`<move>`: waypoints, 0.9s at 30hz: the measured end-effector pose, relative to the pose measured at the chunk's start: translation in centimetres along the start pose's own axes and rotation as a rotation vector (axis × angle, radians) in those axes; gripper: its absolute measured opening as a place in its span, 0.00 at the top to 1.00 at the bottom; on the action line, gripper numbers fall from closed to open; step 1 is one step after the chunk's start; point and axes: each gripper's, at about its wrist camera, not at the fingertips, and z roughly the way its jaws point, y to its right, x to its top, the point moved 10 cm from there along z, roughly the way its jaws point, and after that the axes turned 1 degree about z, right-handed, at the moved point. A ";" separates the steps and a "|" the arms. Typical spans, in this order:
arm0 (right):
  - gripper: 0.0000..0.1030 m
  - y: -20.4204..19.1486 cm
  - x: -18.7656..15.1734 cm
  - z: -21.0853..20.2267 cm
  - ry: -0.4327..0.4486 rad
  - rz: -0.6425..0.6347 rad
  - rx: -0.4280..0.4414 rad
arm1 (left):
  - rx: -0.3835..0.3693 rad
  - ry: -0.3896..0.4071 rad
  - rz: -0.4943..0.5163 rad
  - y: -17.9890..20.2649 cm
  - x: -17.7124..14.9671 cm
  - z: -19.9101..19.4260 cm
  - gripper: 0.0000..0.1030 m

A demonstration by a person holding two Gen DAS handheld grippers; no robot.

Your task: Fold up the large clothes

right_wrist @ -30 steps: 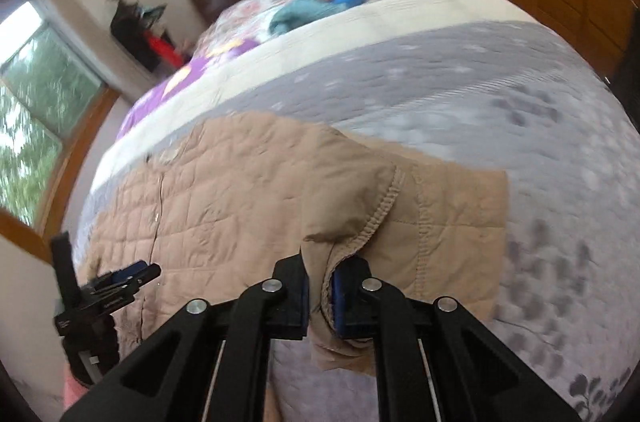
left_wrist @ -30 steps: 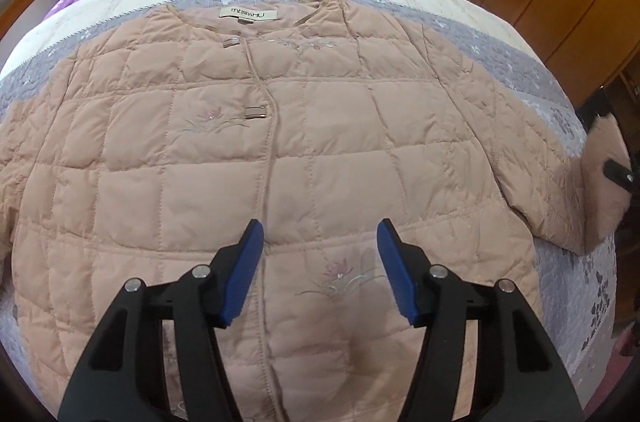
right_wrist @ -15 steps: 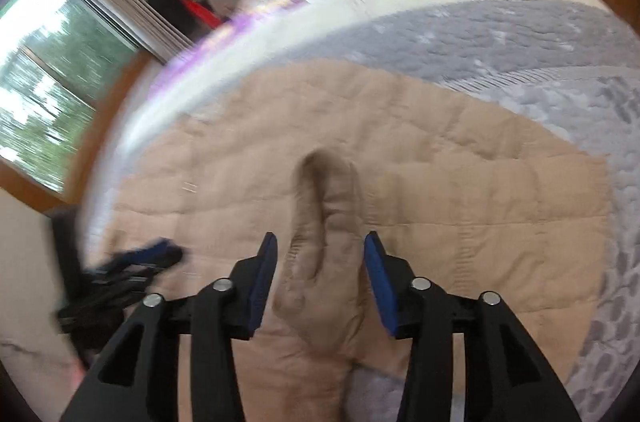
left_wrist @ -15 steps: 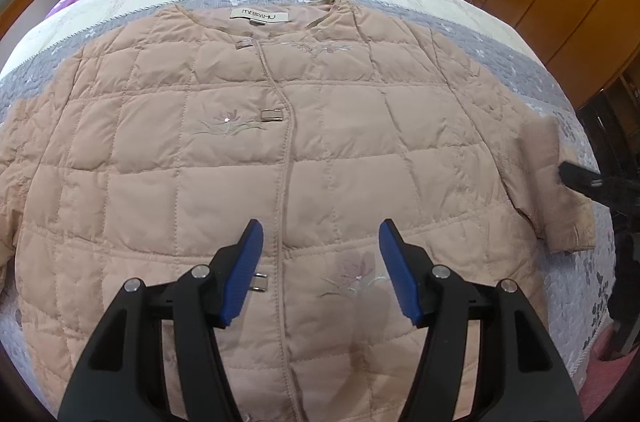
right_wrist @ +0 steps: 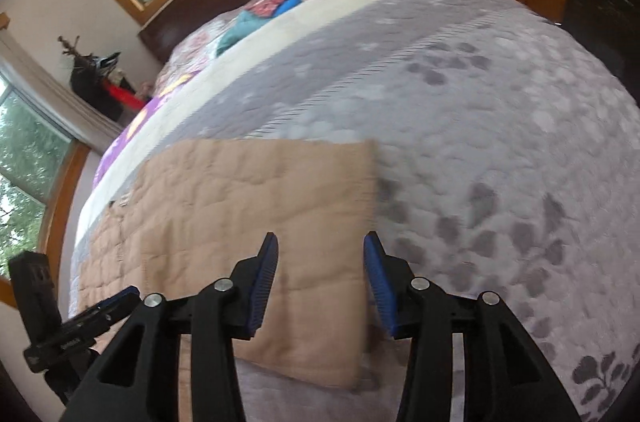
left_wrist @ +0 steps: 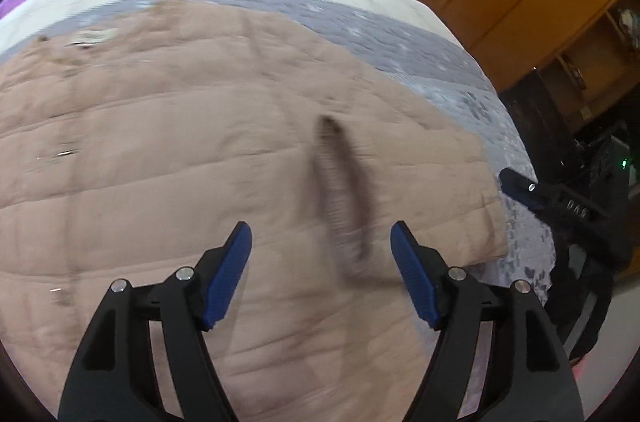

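Bed (right_wrist: 500,110) carries the quilted jacket (left_wrist: 168,150), spread ahead of both claws. Sleeve (left_wrist: 344,190) lies folded across its body, so sleeve step looks done on this side. Left claw (left_wrist: 320,254) apart, empty, over sleeve; right claw (right_wrist: 320,278) apart, empty, at the folded edge. Next probably the other sleeve. Nothing blocks; clothes pile (right_wrist: 256,18) far ahead.

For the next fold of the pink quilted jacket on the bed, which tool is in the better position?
Probably the left tool: it is open above the pink quilted jacket. The right tool, also open, sits at the folded edge over the grey bedspread.
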 end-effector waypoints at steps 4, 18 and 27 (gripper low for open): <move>0.56 1.6 0.1 0.0 -0.002 0.027 -0.005 | -0.002 -0.054 0.003 1.5 -0.2 2.7 0.76; 0.56 -2.2 -1.0 1.7 -0.058 -0.035 0.087 | 0.069 0.215 -0.079 -5.9 1.4 -8.6 0.97; 0.56 -9.8 -3.0 4.6 -0.150 -0.149 0.187 | 0.210 0.316 -0.188 -15.6 1.2 -15.8 0.98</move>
